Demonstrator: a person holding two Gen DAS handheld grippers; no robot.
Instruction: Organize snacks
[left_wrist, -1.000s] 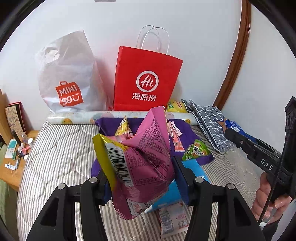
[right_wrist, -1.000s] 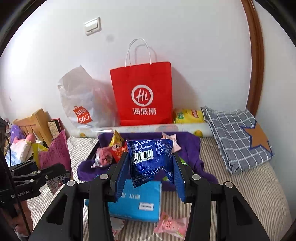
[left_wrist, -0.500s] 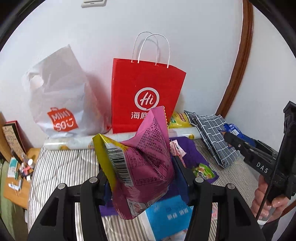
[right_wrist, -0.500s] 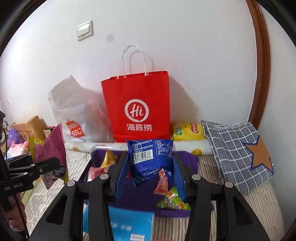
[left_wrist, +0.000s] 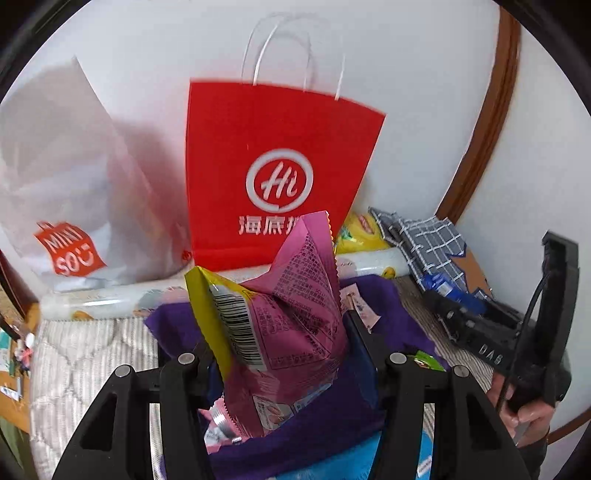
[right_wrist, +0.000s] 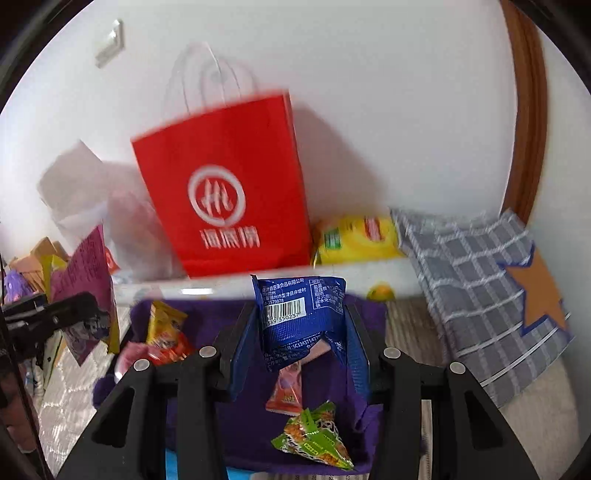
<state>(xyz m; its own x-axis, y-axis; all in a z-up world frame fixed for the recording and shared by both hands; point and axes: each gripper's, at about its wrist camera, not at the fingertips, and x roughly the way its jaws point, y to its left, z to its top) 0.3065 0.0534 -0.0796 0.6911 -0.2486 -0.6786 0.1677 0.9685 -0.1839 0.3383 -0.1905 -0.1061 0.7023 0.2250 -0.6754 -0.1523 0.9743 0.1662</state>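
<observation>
A: We have the pink snack packet (left_wrist: 291, 325) pinched in the left hand-held gripper (left_wrist: 280, 354), jaws closed on its lower half, top corner standing up. It hangs above the purple cloth (left_wrist: 384, 317) on the bed (left_wrist: 81, 354).

B: And the right hand-held gripper (right_wrist: 299, 343) is clamped on the blue snack packet (right_wrist: 301, 314), barcode facing us — also lifted, well clear of the loose snacks below, the green packet (right_wrist: 314, 439) among them.

A: Where do we take them? The red paper bag (left_wrist: 273, 173) against the wall looks the likeliest home (that is our guess, not something shown).

B: Then we should carry each packet up over the rim before letting go — one at a time, so the two grippers don't crowd the mouth. The bag is light paper; a bump could tip it.

A: Keep the squeeze gentle too. Puffed packets crush or slip.
</observation>
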